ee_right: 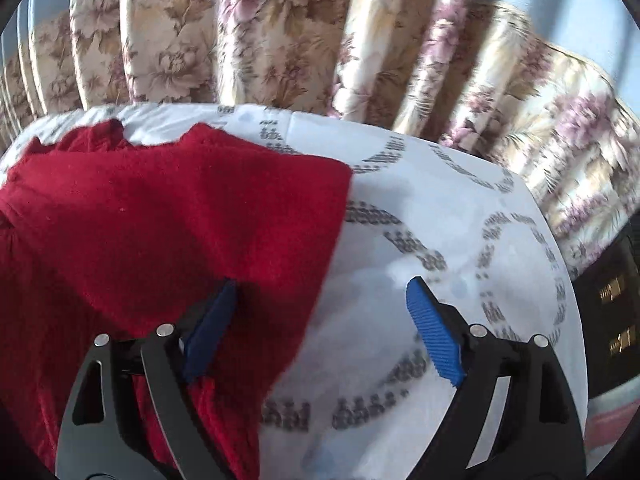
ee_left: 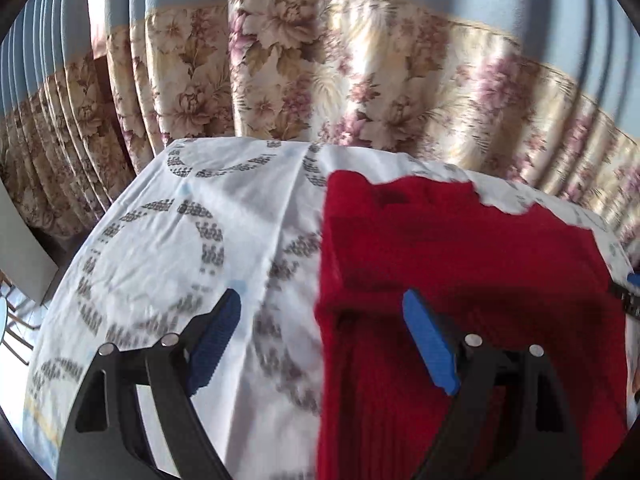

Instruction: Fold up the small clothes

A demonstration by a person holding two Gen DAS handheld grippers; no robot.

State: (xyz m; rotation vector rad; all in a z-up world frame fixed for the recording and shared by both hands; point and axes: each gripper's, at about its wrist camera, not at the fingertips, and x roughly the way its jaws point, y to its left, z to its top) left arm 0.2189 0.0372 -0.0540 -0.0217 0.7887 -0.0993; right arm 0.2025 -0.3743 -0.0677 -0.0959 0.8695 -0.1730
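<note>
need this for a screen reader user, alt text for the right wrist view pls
A red knitted garment lies on a white cloth with grey ring patterns. The open right gripper, with blue-padded fingers, straddles the garment's edge. Floral curtains hang behind.

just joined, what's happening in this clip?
A person with a gripper in each hand is folding a red garment on a table covered with a white patterned cloth. Right now nothing is held: the left gripper and the right gripper both hang open above the garment's side edges, one at each side. The garment lies partly folded, with a floral curtain behind the table.
</note>
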